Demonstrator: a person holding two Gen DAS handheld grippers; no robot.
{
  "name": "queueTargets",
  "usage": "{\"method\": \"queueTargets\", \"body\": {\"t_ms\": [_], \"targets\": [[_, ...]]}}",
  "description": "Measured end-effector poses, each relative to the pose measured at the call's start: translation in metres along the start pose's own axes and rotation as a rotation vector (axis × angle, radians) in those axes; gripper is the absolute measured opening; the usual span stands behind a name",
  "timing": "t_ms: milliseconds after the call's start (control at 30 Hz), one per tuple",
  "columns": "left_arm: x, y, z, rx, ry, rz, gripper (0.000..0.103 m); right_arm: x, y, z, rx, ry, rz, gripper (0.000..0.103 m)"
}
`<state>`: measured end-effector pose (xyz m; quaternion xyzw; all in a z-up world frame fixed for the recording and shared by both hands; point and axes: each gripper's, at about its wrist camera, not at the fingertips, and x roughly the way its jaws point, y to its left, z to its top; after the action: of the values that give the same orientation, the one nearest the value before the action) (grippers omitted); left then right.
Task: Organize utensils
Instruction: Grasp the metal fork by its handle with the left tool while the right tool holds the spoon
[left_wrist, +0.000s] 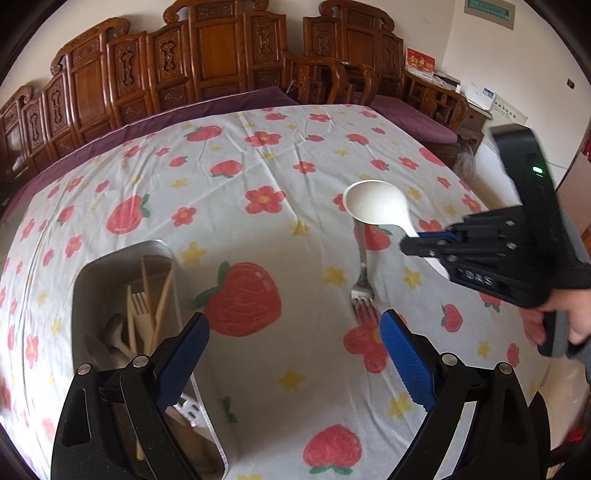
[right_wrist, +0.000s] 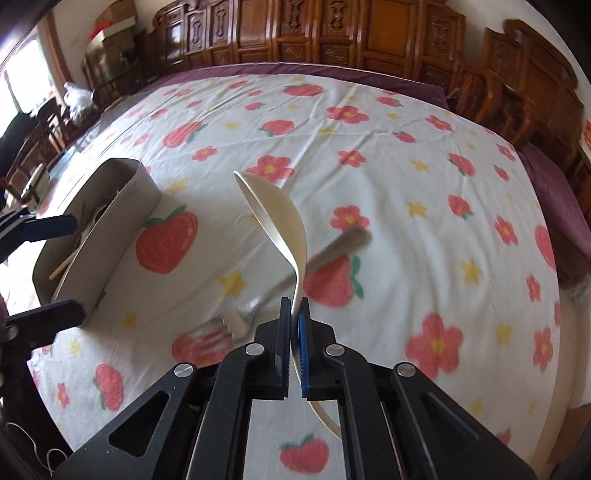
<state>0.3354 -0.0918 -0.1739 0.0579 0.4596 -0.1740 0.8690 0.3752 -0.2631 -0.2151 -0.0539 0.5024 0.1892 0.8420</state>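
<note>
Utensils already fill the metal tray (left_wrist: 85, 280); right gripper (right_wrist: 294, 314) clamps the white spoon (right_wrist: 275, 210), left gripper (left_wrist: 293, 354) gapes empty, fork (left_wrist: 364, 284) remains on the bench.

spoon (left_wrist: 373, 203) white | fork (left_wrist: 362, 286) silver | tablecloth (left_wrist: 258, 206) white, red strawberries, yellow stars | tray (left_wrist: 122, 266) grey

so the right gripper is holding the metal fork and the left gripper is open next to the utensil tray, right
Not quite: the right gripper is shut on the white plastic ladle-shaped spoon, not the fork. The right wrist view shows it. The metal fork lies on the strawberry-print tablecloth. The left gripper is open next to the grey metal utensil tray.
</note>
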Motion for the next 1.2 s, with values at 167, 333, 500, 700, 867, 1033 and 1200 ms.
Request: {"method": "queueTargets", "body": {"t_ms": [167,333,500,700,867,1033,1200], "targets": [[0.022,-0.015,0.008,0.019,0.032,-0.025,0.090,-0.017,-0.014,-0.035,0.095,-0.025,-0.020,0.005],[0.042,-0.031,0.018,0.051,0.057,-0.035,0.090,-0.025,-0.028,-0.066,0.173,-0.034,-0.047,0.005],[0.063,-0.048,0.031,0.089,0.091,-0.052,0.082,-0.026,-0.043,-0.086,0.253,-0.043,-0.034,0.005],[0.086,-0.065,0.043,0.142,0.134,-0.042,0.066,-0.024,-0.049,-0.097,0.283,-0.046,-0.020,0.005],[0.109,-0.070,0.049,0.148,0.188,-0.032,0.043,-0.023,-0.046,-0.099,0.269,-0.043,-0.020,0.005],[0.122,-0.070,0.051,0.139,0.226,-0.025,0.035,-0.025,-0.046,-0.099,0.272,-0.049,-0.006,0.005],[0.125,-0.071,0.053,0.138,0.233,-0.009,0.034,-0.027,-0.045,-0.101,0.279,-0.051,-0.003,0.005]]}}
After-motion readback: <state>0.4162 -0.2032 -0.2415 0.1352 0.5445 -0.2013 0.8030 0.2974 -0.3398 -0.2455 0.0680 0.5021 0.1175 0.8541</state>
